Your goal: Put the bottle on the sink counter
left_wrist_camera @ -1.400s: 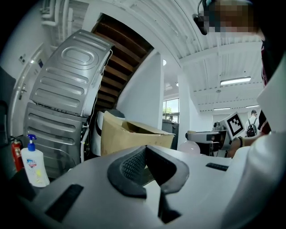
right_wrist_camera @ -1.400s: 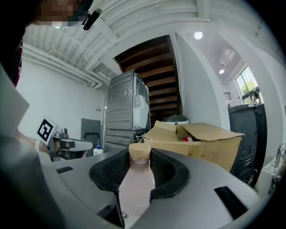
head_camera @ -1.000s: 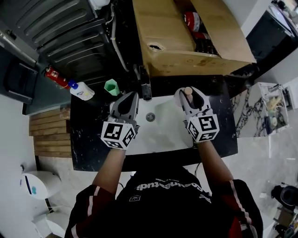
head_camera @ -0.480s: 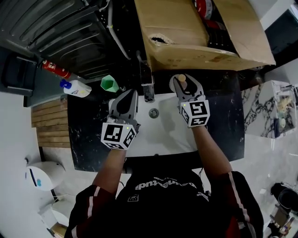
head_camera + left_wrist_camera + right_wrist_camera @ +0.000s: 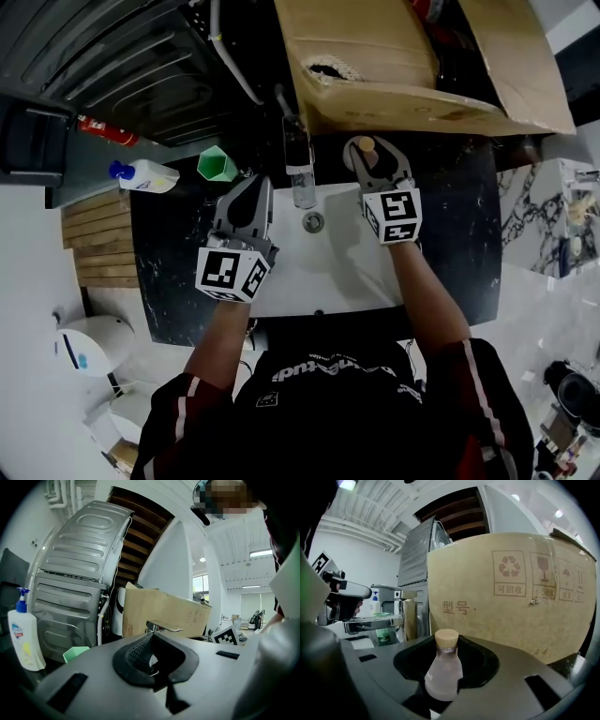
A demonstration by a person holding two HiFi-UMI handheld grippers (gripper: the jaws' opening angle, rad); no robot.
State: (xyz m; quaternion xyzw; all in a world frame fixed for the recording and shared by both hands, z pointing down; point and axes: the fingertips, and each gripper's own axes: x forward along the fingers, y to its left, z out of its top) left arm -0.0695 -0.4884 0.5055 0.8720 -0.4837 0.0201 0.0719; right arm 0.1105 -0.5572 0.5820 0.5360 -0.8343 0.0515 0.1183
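Bottle (image 5: 443, 672) sits clamped in my right gripper (image 5: 372, 155) at the sink's (image 5: 337, 267) far right; left gripper (image 5: 253, 187) pinched together, empty.

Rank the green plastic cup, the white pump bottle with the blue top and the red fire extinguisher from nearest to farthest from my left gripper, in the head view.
1. Green plastic cup, just left of the left gripper.
2. White pump bottle with the blue top, farther left, at the dark counter edge.
3. Red fire extinguisher, farthest, beyond that bottle to the upper left.

Right claw (image 5: 446, 645) hides base of the bottle (image 5: 443, 672).
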